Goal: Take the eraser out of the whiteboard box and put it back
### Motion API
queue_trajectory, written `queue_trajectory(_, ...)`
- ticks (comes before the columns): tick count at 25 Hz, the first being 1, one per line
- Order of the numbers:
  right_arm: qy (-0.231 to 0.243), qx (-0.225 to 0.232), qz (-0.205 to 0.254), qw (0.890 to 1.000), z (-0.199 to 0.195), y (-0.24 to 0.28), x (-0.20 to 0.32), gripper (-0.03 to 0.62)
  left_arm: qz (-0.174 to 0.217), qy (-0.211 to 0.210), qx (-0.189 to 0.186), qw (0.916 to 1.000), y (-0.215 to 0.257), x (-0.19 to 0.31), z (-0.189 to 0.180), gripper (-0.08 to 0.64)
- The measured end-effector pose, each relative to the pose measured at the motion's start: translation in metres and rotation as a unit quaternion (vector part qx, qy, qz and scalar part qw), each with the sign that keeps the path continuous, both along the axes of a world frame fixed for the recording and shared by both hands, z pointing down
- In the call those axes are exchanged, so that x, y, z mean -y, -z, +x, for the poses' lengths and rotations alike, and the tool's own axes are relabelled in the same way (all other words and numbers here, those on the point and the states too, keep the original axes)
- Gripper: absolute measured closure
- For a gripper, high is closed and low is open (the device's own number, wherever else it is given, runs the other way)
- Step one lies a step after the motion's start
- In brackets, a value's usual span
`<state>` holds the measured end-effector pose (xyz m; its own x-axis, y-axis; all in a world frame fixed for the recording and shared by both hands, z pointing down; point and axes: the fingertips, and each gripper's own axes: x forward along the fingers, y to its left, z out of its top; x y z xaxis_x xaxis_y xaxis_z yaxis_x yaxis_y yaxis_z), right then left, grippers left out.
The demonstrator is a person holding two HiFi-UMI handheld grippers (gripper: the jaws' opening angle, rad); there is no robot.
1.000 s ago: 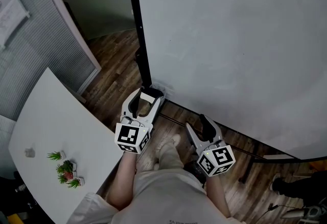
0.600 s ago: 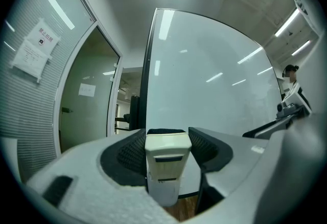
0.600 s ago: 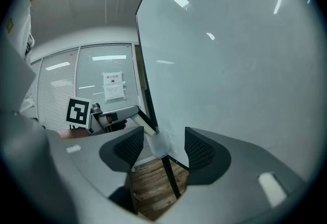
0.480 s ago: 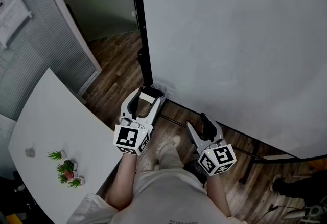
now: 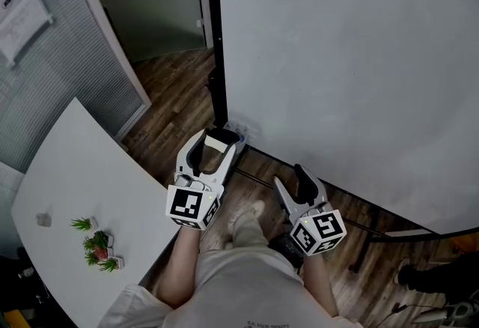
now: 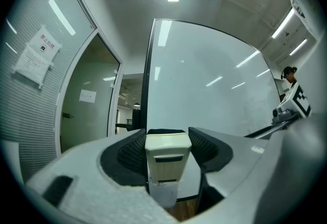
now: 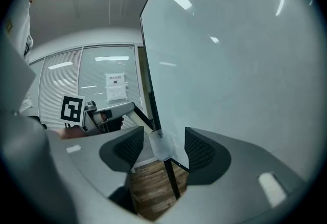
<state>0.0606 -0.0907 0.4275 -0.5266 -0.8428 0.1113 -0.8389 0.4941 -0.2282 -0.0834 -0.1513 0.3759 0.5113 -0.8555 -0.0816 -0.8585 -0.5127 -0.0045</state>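
My left gripper (image 5: 217,147) is shut on the cream eraser (image 5: 218,141), which has black felt on its far side. In the left gripper view the eraser (image 6: 167,155) stands upright between the pads, pressed from both sides. Just beyond it a small clear box (image 5: 239,129) hangs at the whiteboard's lower left corner; the box (image 6: 164,196) shows right under the eraser. My right gripper (image 5: 290,179) hangs open to the right, nothing between its pads. In the right gripper view, the box (image 7: 160,147) appears past that gripper's open jaws, well clear of them.
The big whiteboard (image 5: 344,57) on a black frame fills the right side. A white table (image 5: 75,184) with small potted plants (image 5: 97,248) stands at the left. Behind are a glass partition with blinds (image 5: 45,72) and wooden floor (image 5: 172,102). A person (image 6: 289,72) stands far off.
The left gripper has lifted a little with the eraser still in it. The right gripper has stayed where it was.
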Motion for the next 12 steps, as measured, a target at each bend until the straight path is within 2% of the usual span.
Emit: queue_trajectory(12, 0.010, 0.001, 0.004, 1.000, -0.011, 0.001, -0.006, 0.342, 0.003, 0.012, 0.001, 0.9999, 0.005, -0.014, -0.014, 0.302)
